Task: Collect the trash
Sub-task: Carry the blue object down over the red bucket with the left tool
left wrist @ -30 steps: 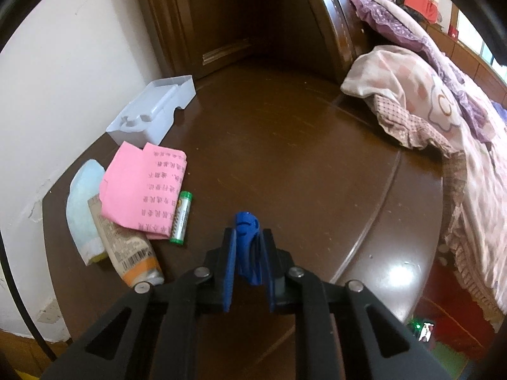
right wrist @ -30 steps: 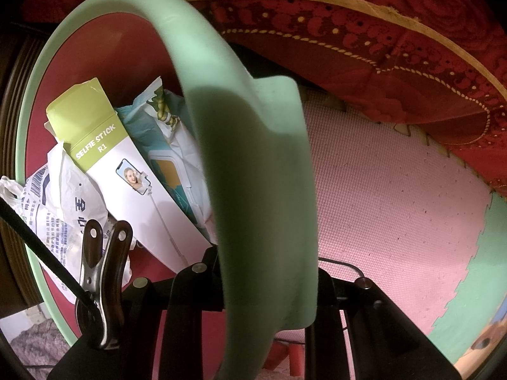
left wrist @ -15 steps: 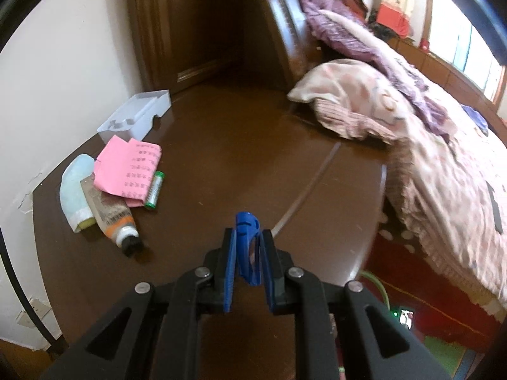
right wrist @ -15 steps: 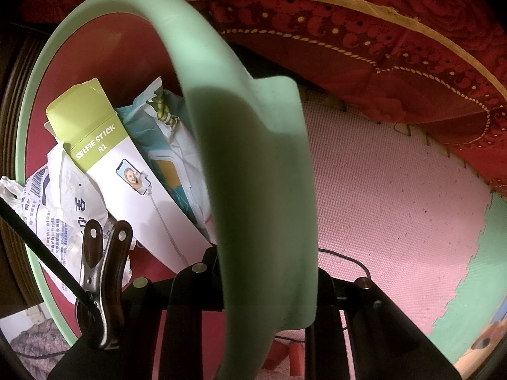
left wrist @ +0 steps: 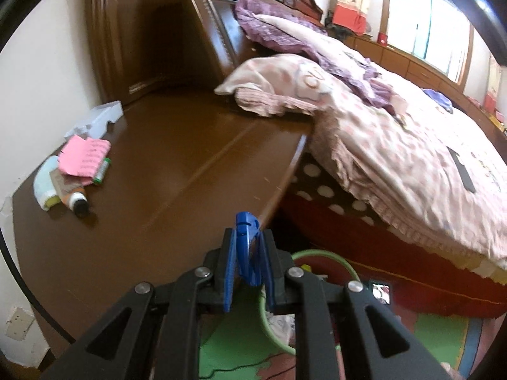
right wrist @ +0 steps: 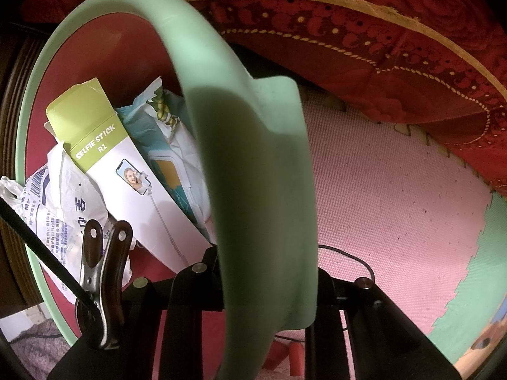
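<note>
My left gripper (left wrist: 248,264) is shut on a small blue plastic piece (left wrist: 246,237). It hangs at the rounded edge of the brown bedside table (left wrist: 177,164), above the green-rimmed trash bin (left wrist: 343,261) on the floor. On the table's left lie a pink paper (left wrist: 84,156), a green-capped stick (left wrist: 102,171), two tubes (left wrist: 68,194) and a white plastic tray (left wrist: 98,117). My right gripper (right wrist: 263,272) is shut on the bin's green rim (right wrist: 253,164), which hides its fingertips. Inside the bin sit a selfie stick box (right wrist: 126,171) and crumpled wrappers (right wrist: 177,145).
A bed with a pink quilt (left wrist: 396,145) and pillow borders the table on the right, with a dark headboard (left wrist: 202,31) behind. Pink and green foam mats (right wrist: 396,205) cover the floor. A metal clip (right wrist: 101,285) grips a black cord at the bin's left.
My left gripper has pulled back from over the table and swung right with the blue piece; the table edge, bed and bin now show. The right gripper stays still on the rim.
</note>
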Demonstrator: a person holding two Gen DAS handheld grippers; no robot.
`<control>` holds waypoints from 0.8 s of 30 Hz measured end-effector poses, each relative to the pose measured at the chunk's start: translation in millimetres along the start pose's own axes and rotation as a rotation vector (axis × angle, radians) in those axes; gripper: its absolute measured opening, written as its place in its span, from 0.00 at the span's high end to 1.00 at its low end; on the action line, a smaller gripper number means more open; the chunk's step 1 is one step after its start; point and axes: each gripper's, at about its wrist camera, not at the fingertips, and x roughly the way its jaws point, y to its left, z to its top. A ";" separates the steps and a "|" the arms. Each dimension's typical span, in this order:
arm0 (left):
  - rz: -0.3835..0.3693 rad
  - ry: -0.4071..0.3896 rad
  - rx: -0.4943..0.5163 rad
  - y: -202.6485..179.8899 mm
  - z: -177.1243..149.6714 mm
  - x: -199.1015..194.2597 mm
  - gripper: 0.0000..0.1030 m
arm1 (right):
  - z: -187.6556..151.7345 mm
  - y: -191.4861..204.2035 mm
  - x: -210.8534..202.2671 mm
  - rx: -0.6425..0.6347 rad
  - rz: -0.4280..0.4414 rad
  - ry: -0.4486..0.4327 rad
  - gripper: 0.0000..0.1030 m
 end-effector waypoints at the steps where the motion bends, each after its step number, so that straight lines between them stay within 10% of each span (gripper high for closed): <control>1: -0.006 0.000 0.001 -3.3 -3.7 0.1 0.85 | 0.2 0.1 -0.1 0.000 0.000 0.000 0.79; 24: -0.143 0.158 0.072 -61.5 -94.9 61.4 0.85 | 0.4 0.3 -0.1 0.000 -0.001 0.000 0.79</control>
